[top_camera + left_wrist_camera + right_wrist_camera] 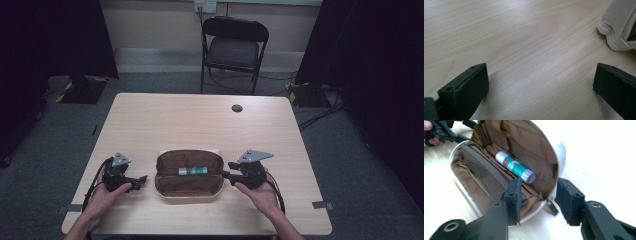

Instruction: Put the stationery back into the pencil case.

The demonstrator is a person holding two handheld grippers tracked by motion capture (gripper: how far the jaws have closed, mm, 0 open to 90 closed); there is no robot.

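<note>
The open brown pouch (189, 177) with a glue stick (193, 171) lies near the counter's (200, 120) front edge, the right tool (226, 170) parted at its end, the left tool (143, 181) spread just beside it.

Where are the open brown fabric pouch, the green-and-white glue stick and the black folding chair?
open brown fabric pouch (171, 187): high view, on its brown inner lining.
green-and-white glue stick (515, 167): right gripper view, on the middle of its green label.
black folding chair (233, 51): high view, on its seat.
</note>
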